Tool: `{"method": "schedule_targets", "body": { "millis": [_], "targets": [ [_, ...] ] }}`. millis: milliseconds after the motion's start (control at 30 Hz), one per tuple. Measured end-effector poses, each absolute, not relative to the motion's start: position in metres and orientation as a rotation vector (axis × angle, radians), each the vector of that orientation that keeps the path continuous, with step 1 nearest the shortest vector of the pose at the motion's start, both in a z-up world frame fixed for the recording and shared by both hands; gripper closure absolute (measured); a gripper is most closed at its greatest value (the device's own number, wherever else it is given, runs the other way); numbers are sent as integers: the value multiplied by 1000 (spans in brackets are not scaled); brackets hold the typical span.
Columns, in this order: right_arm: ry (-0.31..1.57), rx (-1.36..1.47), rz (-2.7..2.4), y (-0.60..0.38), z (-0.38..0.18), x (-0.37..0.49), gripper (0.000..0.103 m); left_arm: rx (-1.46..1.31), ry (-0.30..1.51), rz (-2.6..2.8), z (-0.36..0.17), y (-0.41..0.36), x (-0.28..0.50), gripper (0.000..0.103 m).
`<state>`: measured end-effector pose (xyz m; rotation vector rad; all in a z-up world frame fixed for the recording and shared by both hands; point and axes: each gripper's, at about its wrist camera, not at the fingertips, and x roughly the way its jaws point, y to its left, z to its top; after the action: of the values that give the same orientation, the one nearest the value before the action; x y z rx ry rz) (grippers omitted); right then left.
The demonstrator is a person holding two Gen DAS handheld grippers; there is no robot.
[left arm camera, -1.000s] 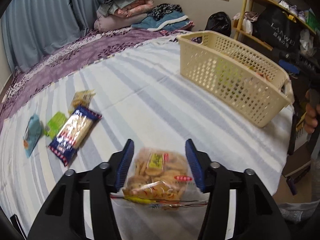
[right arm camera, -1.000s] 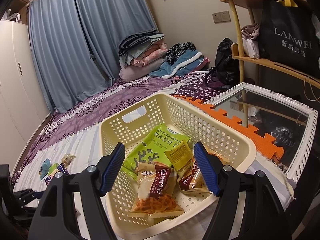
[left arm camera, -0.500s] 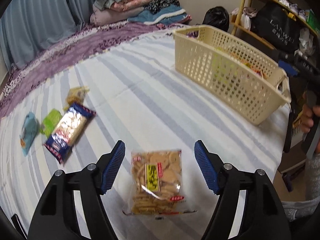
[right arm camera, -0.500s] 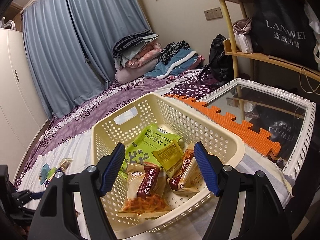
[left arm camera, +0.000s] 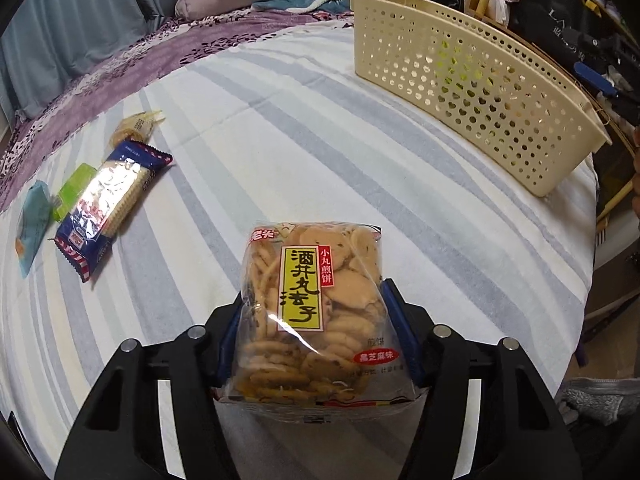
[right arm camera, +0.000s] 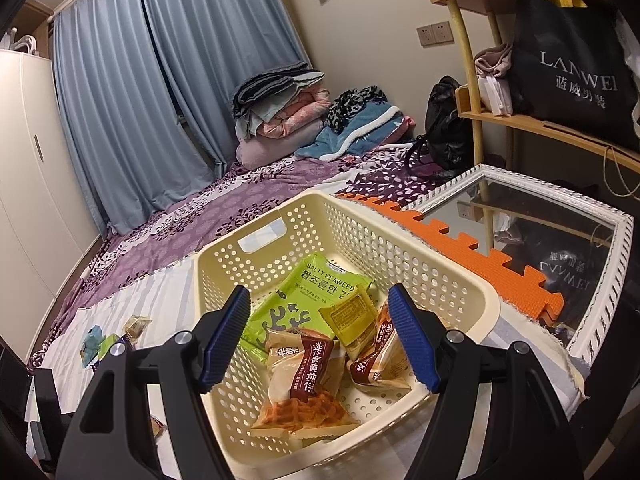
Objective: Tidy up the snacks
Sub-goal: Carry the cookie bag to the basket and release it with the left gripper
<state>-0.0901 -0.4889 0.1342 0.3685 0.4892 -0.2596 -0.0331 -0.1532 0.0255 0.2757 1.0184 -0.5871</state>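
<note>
My left gripper (left arm camera: 316, 332) is shut on a clear bag of round rice crackers (left arm camera: 312, 312) with a yellow label, holding it upright just above the striped bedsheet. The cream perforated basket (left arm camera: 472, 80) stands at the far right of the left wrist view. My right gripper (right arm camera: 316, 340) is open and empty, hovering over that basket (right arm camera: 440, 276), which holds a green seaweed pack (right arm camera: 304, 300), a yellow-green packet (right arm camera: 350, 316) and several brown snack packs (right arm camera: 308, 364).
On the sheet to the left lie a blue cracker pack (left arm camera: 108, 200), a green packet (left arm camera: 74, 190), a teal packet (left arm camera: 32, 224) and a small pale packet (left arm camera: 134, 126). A white-framed mirror (right arm camera: 616, 256) and orange foam mat (right arm camera: 472, 248) lie right of the basket. Folded bedding sits at the back.
My left gripper had opened around the cracker bag lying flat, then closed on its sides and lifted it upright. The right gripper stayed open over the basket, shifting slightly.
</note>
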Motion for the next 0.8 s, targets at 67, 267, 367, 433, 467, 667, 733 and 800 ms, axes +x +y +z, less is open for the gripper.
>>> {"method": "schedule_targets", "body": {
  "millis": [67,267,367,433,467,667,733,800],
  "targets": [
    [485,371,-261,-490,135,-90,32,267,998,-588,33,-155,-33,42],
    [476,386,-276,-498,134,-94,32,257,908,-615,73,-171,-28,42],
    [470,397,-290,-505,133,-97,32,253,857,-647,99,-188,-23,42],
    [466,407,-301,-511,132,-100,32,252,827,-673,113,-202,-20,42],
    [463,412,-307,-514,132,-101,32,253,811,-690,121,-211,-18,42],
    [460,434,-328,-528,127,-107,32,259,754,-778,152,-264,-7,42],
    [460,438,-333,-531,126,-109,32,267,742,-809,157,-282,-5,42],
    [460,447,-335,-535,125,-110,32,283,729,-841,158,-305,-2,42]
  ]
}}
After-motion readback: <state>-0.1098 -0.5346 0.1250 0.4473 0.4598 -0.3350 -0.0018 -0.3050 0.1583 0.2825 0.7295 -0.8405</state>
